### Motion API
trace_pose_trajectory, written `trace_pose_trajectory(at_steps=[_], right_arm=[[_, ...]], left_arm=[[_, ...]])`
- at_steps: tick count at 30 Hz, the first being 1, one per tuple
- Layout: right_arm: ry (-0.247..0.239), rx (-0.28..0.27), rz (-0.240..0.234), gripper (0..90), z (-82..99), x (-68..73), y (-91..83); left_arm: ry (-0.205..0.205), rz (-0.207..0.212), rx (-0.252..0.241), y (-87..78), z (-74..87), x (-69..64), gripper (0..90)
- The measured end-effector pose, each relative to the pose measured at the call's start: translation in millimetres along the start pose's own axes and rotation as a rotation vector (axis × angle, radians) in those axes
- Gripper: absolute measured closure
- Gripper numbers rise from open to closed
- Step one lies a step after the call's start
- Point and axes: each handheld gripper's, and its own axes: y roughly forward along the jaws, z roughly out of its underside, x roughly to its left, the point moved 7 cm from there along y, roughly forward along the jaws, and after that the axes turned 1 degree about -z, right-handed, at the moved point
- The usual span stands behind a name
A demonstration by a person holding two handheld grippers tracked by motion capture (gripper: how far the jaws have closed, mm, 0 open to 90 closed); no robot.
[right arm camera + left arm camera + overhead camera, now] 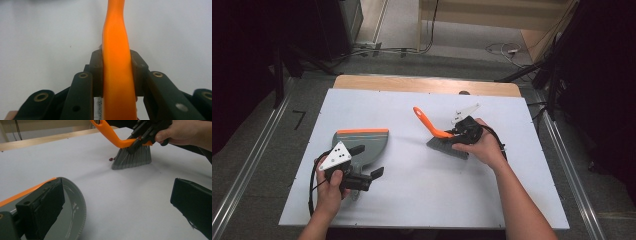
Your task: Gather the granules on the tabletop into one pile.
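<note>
Brush (pixel 447 145) sits right of the desk's centre, bristles down on the desk, orange handle (pixel 427 122) slanting up toward the far edge; right gripper (pixel 464 131) has its jaws clamped on the handle near the head. Two small dark bits (pixel 111 159) lie just beside the bristles on the dustpan side. Dustpan (pixel 364 145) lies left of centre, orange lip facing the far edge, well apart from the brush. Left gripper (pixel 362 165) at the pan's near end, jaws wide apart, gripping nothing. Sweep probably runs leftward.

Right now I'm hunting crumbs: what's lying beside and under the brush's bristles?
Two small dark red bits lie on the table beside the bristles. Anything under the bristles is covered.
</note>
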Motion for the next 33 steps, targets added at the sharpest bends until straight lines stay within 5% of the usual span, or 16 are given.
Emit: trace_pose_trajectory(at_steps=[14,19,25,29,33], right_arm=[[0.004,-0.094,0.016,68.5,-13.3,17.7,-32.0],[0.071,-0.104,0.01,68.5,-9.5,23.0,-37.2],[0.153,-0.065,-0.065,68.5,-4.0,45.8,-16.6],[0.164,-0.014,-0.127,68.5,-3.3,61.0,3.3],[0.153,0.007,-0.114,68.5,-3.0,60.5,13.5]], left_arm=[[0.001,0.001,0.0,-0.2,-0.2,-0.5,0.0],[0.006,0.002,0.002,0.5,-0.4,-1.1,0.0],[0.006,0.002,0.005,1.1,0.0,-2.1,0.0],[0.008,0.001,0.006,0.9,0.0,-2.0,0.0],[0.008,0.002,0.003,0.4,0.0,-1.5,0.0]])
